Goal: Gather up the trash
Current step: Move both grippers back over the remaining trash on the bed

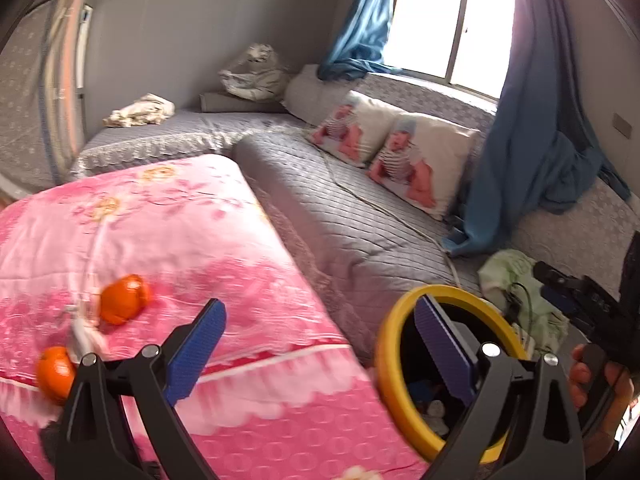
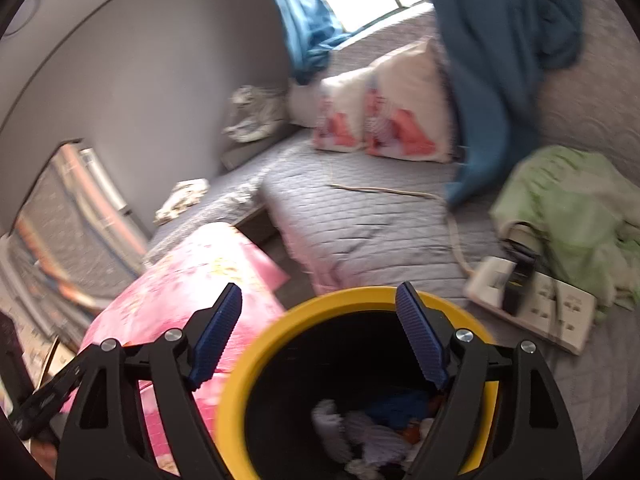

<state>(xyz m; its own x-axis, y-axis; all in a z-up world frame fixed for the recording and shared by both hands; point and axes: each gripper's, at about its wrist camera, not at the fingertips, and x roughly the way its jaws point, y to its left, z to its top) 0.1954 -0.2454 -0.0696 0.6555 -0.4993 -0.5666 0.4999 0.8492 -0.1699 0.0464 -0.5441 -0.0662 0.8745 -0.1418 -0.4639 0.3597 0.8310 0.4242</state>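
Note:
A round bin with a yellow rim (image 1: 387, 344) stands between the pink quilt and the grey sofa; it also shows in the right wrist view (image 2: 256, 336), holding crumpled white tissue (image 2: 360, 436) and blue scraps. Two orange peels (image 1: 124, 299) (image 1: 55, 372) and a white scrap (image 1: 86, 336) lie on the pink quilt (image 1: 168, 240). My left gripper (image 1: 320, 344) is open and empty, above the quilt's right edge, right of the peels. My right gripper (image 2: 318, 336) is open and empty, hovering over the bin's rim.
A grey L-shaped sofa (image 1: 360, 216) runs behind, with two printed pillows (image 1: 424, 164), blue curtains (image 1: 532, 152) and a cord. A green cloth (image 2: 576, 216) and white power strip (image 2: 540, 312) lie right of the bin. A wardrobe (image 1: 44, 100) stands at far left.

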